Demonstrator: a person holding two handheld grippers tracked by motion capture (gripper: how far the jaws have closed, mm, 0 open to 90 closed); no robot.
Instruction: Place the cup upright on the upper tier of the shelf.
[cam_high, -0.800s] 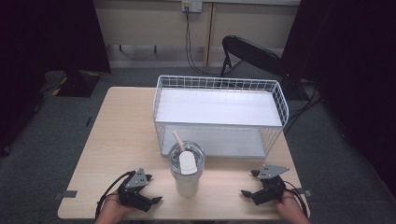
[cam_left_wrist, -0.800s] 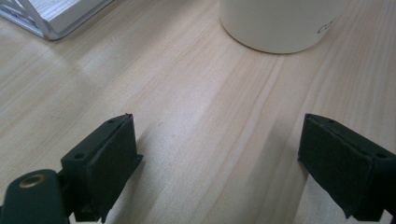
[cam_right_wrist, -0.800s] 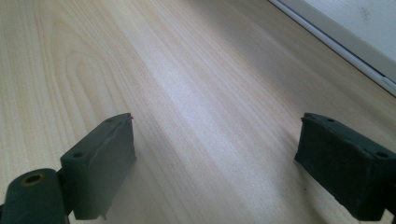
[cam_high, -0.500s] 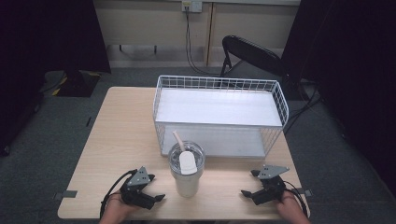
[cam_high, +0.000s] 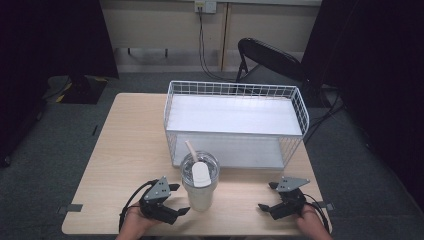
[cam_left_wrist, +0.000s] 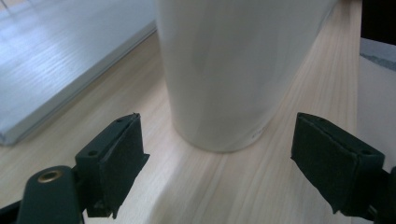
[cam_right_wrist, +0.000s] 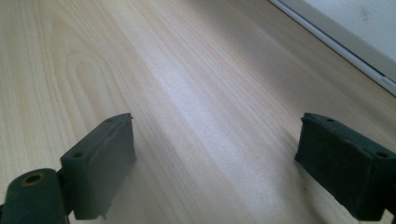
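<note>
— At the near edge of the counter (cam_high: 125, 150), what does the scene show?

— My left gripper (cam_high: 181, 199) sits just left of the white cup (cam_high: 200, 192), jaws spread wide and holding nothing. The cup stands upright, lid and straw on top, in front of the white wire basket (cam_high: 300, 107).

— Which way does the cup lie from that gripper?

— Straight ahead and close. In the left gripper view the cup (cam_left_wrist: 233, 70) rises between my two open pads (cam_left_wrist: 116, 149), its base just beyond their tips, not yet touched. Its long axis runs vertical, so the jaws, lying level with the counter, would close across its round wall low down.

— And the other hand?

— My right gripper (cam_high: 266, 196) rests well apart, toward the right corner, also wide open and empty. Its own view looks along bare wood (cam_right_wrist: 187, 70), with the basket's base at the far right edge.

— So which hand is placed for the cup?

— The left, I judge; it is much nearer and already faces it. A short push forward should bring the pads to either side of the cup before they close.

— Any risk?

— Gripping so low on a tall cup could tip it.
</note>
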